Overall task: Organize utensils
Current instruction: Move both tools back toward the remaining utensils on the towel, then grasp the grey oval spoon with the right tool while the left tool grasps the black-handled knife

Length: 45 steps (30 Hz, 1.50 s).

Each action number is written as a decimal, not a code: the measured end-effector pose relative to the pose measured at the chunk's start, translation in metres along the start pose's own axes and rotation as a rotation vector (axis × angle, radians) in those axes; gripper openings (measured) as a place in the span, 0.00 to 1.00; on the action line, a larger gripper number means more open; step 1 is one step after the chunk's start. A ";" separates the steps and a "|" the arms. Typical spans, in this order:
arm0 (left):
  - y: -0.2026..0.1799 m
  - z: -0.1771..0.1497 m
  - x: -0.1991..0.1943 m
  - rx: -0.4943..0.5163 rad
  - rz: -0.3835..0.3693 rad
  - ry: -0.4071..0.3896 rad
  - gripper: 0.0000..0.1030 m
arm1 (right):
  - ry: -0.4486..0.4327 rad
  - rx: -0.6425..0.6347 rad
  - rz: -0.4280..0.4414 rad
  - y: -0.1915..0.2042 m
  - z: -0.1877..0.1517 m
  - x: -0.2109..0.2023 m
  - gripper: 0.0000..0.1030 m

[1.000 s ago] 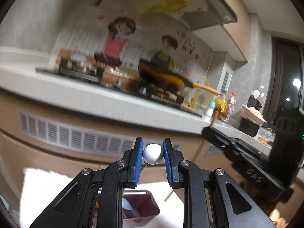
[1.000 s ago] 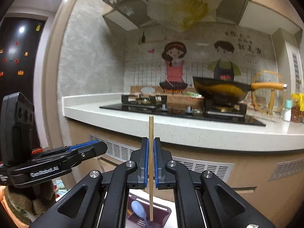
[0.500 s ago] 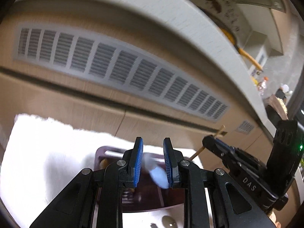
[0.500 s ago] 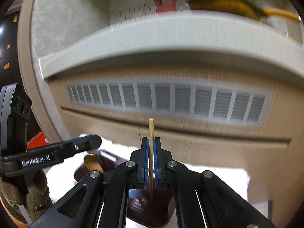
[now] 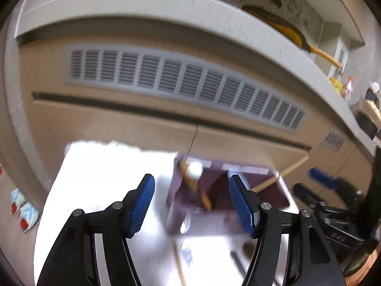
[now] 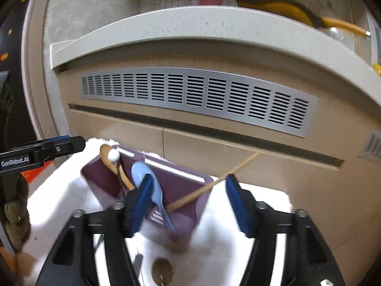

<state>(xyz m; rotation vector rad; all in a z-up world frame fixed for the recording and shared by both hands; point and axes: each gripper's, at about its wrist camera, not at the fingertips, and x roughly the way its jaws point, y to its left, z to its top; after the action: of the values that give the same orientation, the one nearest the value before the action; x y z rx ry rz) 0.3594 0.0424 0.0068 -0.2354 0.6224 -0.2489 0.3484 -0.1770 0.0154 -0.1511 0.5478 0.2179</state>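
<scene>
A kitchen cabinet front with a long vent grille [image 6: 200, 97] fills the background, and below it a white-covered worktop [image 6: 64, 200] carries the maroon holder [image 6: 181, 190]. In it I see a blue spoon [image 6: 147, 181], a wooden spoon [image 6: 112, 162] and a chopstick [image 6: 214, 181] leaning out over the rim. My left tool [image 5: 190, 200] and right tool [image 6: 188, 205] both stand wide apart, gripping nothing. More utensils lie blurred on the cloth nearer me; I'd drop low and pinch each mid-handle.
</scene>
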 end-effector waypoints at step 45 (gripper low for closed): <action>0.006 -0.111 -0.027 0.118 0.121 0.252 0.74 | 0.366 -0.081 0.152 0.034 -0.110 0.034 0.29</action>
<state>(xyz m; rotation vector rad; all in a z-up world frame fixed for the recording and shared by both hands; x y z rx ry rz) 0.2726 0.0400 -0.0680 -0.0524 0.8657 -0.1989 0.3135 -0.1603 -0.0979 -0.2308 0.9161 0.3641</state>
